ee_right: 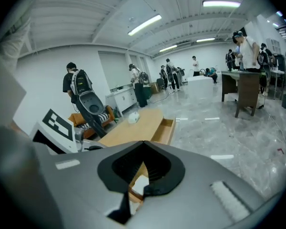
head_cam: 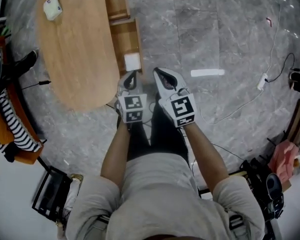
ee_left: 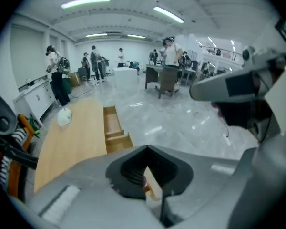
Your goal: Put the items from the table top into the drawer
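Wooden counter (head_cam: 80, 49) is carrying one small white item (head_cam: 52, 8) near its far end, well apart from the open drawer (head_cam: 124, 34) along its side, where a white block (head_cam: 132, 61) is lying at the near end. Left hand-held gripper (head_cam: 131, 78) and right hand-held gripper (head_cam: 161, 75) are both hovering closed and empty, just beside that drawer.

1. In the head view the desk (head_cam: 75, 49) stands at the left on the floor (head_cam: 230, 39).
2. One item (head_cam: 52, 8) lies on the desk's far end.
3. The drawer (head_cam: 124, 39) stands pulled out from the desk's right side.
4. Another item (head_cam: 132, 61) lies in the drawer's near end.
5. The left claw (head_cam: 133, 75) and right claw (head_cam: 157, 72) hang side by side above the floor, just before the drawer's near end.
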`<state>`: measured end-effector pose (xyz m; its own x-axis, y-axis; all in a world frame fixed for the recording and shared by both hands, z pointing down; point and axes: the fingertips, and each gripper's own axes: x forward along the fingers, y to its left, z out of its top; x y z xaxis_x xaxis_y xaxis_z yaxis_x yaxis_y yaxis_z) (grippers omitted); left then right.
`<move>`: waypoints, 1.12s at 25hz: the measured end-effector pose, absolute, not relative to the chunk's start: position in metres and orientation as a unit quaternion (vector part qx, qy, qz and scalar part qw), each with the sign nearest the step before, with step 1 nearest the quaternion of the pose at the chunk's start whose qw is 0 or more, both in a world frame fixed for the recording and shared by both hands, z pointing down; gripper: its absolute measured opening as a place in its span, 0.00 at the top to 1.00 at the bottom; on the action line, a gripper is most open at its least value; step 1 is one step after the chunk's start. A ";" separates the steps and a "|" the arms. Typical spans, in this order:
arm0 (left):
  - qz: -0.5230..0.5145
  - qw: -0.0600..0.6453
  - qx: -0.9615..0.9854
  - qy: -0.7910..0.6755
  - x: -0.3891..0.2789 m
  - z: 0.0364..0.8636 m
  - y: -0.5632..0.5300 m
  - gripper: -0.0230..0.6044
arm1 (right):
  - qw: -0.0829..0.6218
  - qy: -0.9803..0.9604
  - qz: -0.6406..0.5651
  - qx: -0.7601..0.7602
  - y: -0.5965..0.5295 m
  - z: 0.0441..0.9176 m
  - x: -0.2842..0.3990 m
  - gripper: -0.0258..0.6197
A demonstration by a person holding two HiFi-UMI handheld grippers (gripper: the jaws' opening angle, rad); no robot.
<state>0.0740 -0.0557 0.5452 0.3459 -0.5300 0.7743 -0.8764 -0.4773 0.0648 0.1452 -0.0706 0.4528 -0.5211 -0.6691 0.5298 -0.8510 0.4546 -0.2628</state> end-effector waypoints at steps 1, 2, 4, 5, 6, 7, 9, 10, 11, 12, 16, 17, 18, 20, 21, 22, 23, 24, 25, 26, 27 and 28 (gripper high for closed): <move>0.337 0.257 0.783 -0.456 0.073 0.524 -0.057 0.93 | 0.169 -0.837 0.246 0.459 -0.073 0.437 0.142 0.95; 0.320 0.270 0.781 -0.463 0.073 0.504 -0.058 0.93 | 0.159 -0.841 0.236 0.461 -0.075 0.420 0.139 0.95; 0.288 0.282 0.781 -0.477 0.071 0.465 -0.061 0.93 | 0.142 -0.848 0.214 0.463 -0.080 0.389 0.133 0.95; 0.273 0.277 0.784 -0.485 0.070 0.444 -0.063 0.93 | 0.136 -0.851 0.204 0.464 -0.083 0.374 0.130 0.95; 0.257 0.266 0.788 -0.493 0.069 0.424 -0.067 0.93 | 0.131 -0.854 0.192 0.465 -0.087 0.360 0.128 0.95; 0.240 0.252 0.793 -0.501 0.067 0.403 -0.071 0.93 | 0.127 -0.856 0.178 0.468 -0.092 0.346 0.125 0.95; 0.208 0.219 0.804 -0.513 0.060 0.365 -0.079 0.93 | 0.117 -0.860 0.142 0.476 -0.100 0.314 0.120 0.95; 0.197 0.201 0.809 -0.517 0.057 0.348 -0.083 0.93 | 0.111 -0.861 0.123 0.480 -0.103 0.297 0.118 0.95; 0.190 0.184 0.813 -0.519 0.054 0.333 -0.085 0.93 | 0.105 -0.862 0.107 0.484 -0.103 0.280 0.115 0.95; 0.185 0.170 0.817 -0.519 0.052 0.318 -0.087 0.93 | 0.098 -0.862 0.094 0.489 -0.103 0.264 0.113 0.95; 0.148 0.133 0.832 -0.519 0.048 0.259 -0.097 0.93 | 0.067 -0.860 0.048 0.504 -0.100 0.211 0.109 0.95; 0.136 0.124 0.833 -0.521 0.047 0.244 -0.101 0.93 | 0.061 -0.858 0.044 0.508 -0.101 0.202 0.109 0.95; 0.126 0.116 0.834 -0.525 0.045 0.232 -0.103 0.93 | 0.056 -0.856 0.043 0.511 -0.101 0.195 0.110 0.95; 0.110 0.103 0.833 -0.531 0.041 0.213 -0.104 0.93 | 0.052 -0.855 0.042 0.515 -0.099 0.185 0.109 0.95; 0.106 0.096 0.833 -0.534 0.040 0.205 -0.104 0.93 | 0.053 -0.855 0.037 0.514 -0.099 0.180 0.107 0.95; 0.103 0.089 0.834 -0.535 0.040 0.199 -0.104 0.93 | 0.053 -0.856 0.030 0.513 -0.099 0.174 0.106 0.95; 0.101 0.082 0.834 -0.536 0.042 0.194 -0.104 0.93 | 0.051 -0.857 0.023 0.513 -0.099 0.168 0.106 0.95; 0.099 0.077 0.835 -0.535 0.044 0.190 -0.104 0.93 | 0.049 -0.857 0.020 0.513 -0.099 0.162 0.106 0.95; 0.096 0.075 0.836 -0.534 0.047 0.187 -0.105 0.93 | 0.048 -0.857 0.017 0.513 -0.100 0.157 0.106 0.95; 0.094 0.074 0.838 -0.533 0.048 0.185 -0.106 0.93 | 0.045 -0.856 0.015 0.514 -0.102 0.153 0.107 0.95; 0.092 0.074 0.838 -0.532 0.050 0.183 -0.107 0.93 | 0.043 -0.856 0.013 0.514 -0.103 0.150 0.107 0.95; 0.090 0.073 0.839 -0.532 0.050 0.181 -0.107 0.93 | 0.041 -0.857 0.011 0.514 -0.103 0.148 0.106 0.95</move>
